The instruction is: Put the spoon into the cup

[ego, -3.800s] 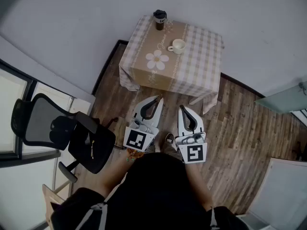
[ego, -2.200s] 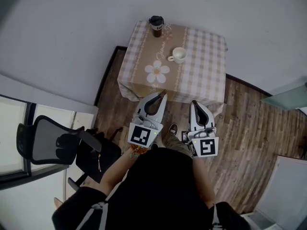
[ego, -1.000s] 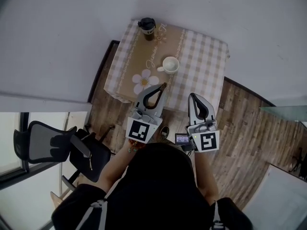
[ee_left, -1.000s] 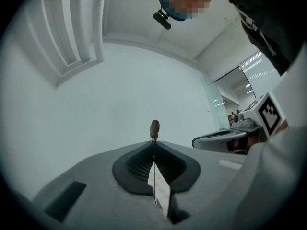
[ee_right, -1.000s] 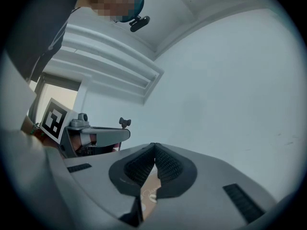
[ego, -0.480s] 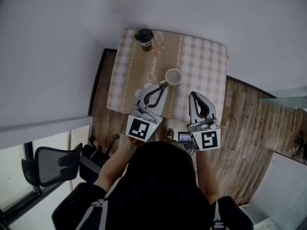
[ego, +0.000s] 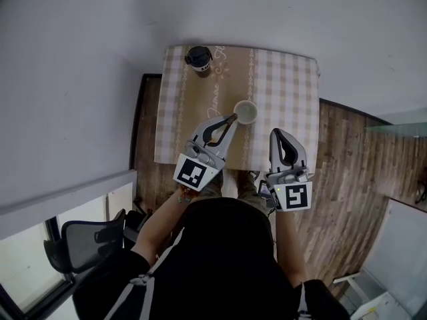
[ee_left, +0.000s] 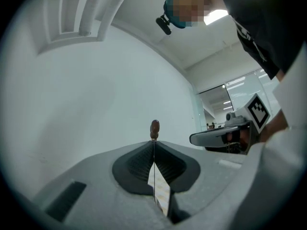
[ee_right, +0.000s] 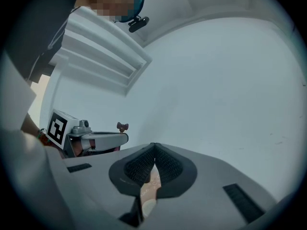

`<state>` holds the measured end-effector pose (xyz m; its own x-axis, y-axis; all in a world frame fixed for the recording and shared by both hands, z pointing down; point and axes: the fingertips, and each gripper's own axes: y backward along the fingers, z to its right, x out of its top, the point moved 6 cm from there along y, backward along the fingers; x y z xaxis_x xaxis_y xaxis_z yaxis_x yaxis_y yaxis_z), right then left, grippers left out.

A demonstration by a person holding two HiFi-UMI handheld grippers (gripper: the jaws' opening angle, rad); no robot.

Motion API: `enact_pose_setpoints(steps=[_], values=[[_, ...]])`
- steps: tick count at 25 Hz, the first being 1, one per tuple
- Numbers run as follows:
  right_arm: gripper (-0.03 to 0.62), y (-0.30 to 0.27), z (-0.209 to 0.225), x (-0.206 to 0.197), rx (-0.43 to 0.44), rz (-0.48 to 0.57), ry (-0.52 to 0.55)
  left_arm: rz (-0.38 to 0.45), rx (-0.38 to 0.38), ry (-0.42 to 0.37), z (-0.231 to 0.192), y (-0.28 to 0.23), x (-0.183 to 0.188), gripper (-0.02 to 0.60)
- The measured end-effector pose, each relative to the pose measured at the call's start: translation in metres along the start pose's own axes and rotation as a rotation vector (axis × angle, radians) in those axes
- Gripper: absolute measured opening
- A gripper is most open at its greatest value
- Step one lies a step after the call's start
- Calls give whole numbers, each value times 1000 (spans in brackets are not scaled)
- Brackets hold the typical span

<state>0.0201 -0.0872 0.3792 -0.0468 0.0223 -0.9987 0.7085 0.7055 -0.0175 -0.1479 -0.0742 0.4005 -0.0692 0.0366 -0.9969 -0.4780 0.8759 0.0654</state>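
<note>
The left tool (ee_left: 154,143) has its jaws pressed together on the spoon (ee_left: 154,127). The thin shaft is pinched in the seam between them and a brown end stands out past the tips. The right tool (ee_right: 153,146) is closed too, with nothing in it. It hangs beside the left one, nearer the person, over the tabletop's (ego: 287,79) near edge.

In the head view the spoon's free end lies at the left rim of the cup (ego: 245,112). I cannot tell whether it is already over the mouth or just short of it, nor how high above it. The cup stands upright near the middle of the checked cloth, well apart from a dark flask (ego: 198,57) at the far left corner.

The spoon's long axis runs along the left tool's own line, so it points where the tool points. That is roughly level, and up and to the right in the head view, toward the cup. The brown end leads; whether it is the bowl or the handle end I cannot say.

The step in hand looks like the last approach. To do it well, I would bring the free end fully over the mouth. I would then tip the tool nose-down so the spoon aims into the cup rather than across it. The grip should let go only once the end is below the rim. The cup looks light, so a knock on its rim could shift or tip it. The right tool should keep clear or steady the cup.
</note>
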Motion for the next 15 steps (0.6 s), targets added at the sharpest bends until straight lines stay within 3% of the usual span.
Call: enact_pose_setpoints(steps=[7, 15], values=[[2, 14, 32, -11, -16, -56, -5, 77, 16, 22, -4, -15, -14, 15], [2, 19, 46, -18, -25, -73, -13, 81, 4, 30, -16, -36, -35, 15]])
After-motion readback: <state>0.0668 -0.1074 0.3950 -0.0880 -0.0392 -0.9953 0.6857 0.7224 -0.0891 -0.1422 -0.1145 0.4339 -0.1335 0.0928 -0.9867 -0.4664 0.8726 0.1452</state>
